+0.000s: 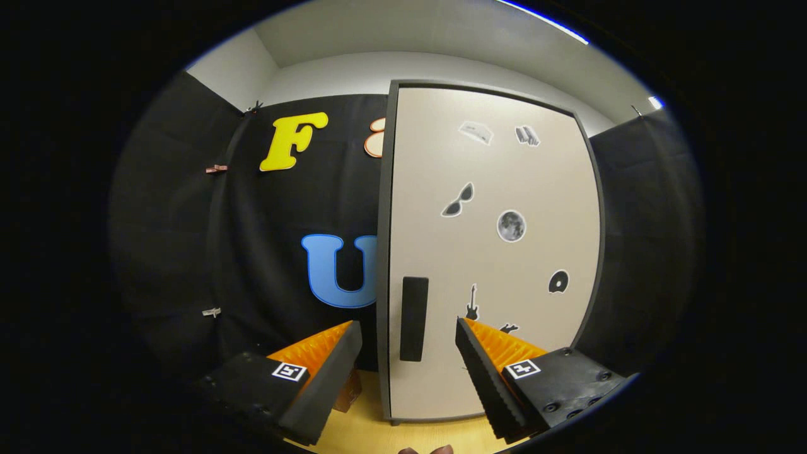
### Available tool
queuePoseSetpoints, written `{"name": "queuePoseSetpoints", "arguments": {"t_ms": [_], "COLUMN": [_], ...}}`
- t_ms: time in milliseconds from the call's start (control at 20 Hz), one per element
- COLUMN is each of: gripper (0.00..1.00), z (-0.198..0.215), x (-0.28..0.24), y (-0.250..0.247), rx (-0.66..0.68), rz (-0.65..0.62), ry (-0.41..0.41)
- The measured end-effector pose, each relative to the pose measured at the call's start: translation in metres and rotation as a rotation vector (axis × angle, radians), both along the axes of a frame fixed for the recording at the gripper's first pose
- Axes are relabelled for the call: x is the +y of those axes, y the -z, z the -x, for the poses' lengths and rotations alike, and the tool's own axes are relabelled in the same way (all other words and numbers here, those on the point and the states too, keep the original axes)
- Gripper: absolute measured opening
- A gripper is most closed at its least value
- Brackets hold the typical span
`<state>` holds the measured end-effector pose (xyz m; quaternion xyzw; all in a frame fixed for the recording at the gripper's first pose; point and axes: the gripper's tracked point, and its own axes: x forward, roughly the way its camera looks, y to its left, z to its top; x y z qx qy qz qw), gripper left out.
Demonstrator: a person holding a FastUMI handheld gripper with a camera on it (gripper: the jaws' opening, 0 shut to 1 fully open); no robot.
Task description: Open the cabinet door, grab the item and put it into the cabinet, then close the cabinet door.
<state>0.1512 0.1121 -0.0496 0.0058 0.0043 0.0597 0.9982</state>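
I see the gripper (408,340) spread wide, gap clear to the handle (413,318); shut cabinet door (492,252) blocks beyond.

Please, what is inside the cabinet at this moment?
That cannot be seen: the cabinet door is shut and covers the inside. Visible are its stickers and dark handle, which sits just beyond the open gripper, between the fingers.

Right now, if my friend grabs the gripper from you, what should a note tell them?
Gripper: open, holding nothing, fingers either side of the black handle but apart from it.
Cabinet: stands on the wooden table; its door looks shut.
Small brown item: on the table beside the cabinet, partly hidden behind one finger.
Done: nothing yet.
Left: open the door, put the item inside, close it.
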Motion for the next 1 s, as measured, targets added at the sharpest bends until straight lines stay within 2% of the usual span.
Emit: {"name": "queuePoseSetpoints", "arguments": {"t_ms": [450, 550, 600, 750, 800, 850, 900, 950, 1000], "gripper": [0.96, 0.86, 0.73, 0.58, 0.45, 0.38, 0.33, 0.33, 0.26], "z": [-0.086, -0.096, -0.098, -0.095, -0.096, -0.095, -0.096, -0.092, -0.095], "x": [0.001, -0.004, -0.004, 0.003, 0.002, 0.001, 0.001, 0.002, 0.002], "y": [0.035, 0.045, 0.042, 0.039, 0.041, 0.04, 0.04, 0.038, 0.042], "rx": [0.057, 0.079, 0.06, 0.048, 0.051, 0.055, 0.057, 0.049, 0.054], "rz": [-0.029, -0.017, -0.016, -0.013, -0.016, -0.017, -0.007, 0.009, 0.026], "ry": [0.037, 0.059, 0.065, 0.052, 0.062, 0.069, 0.078, 0.078, 0.076]}}
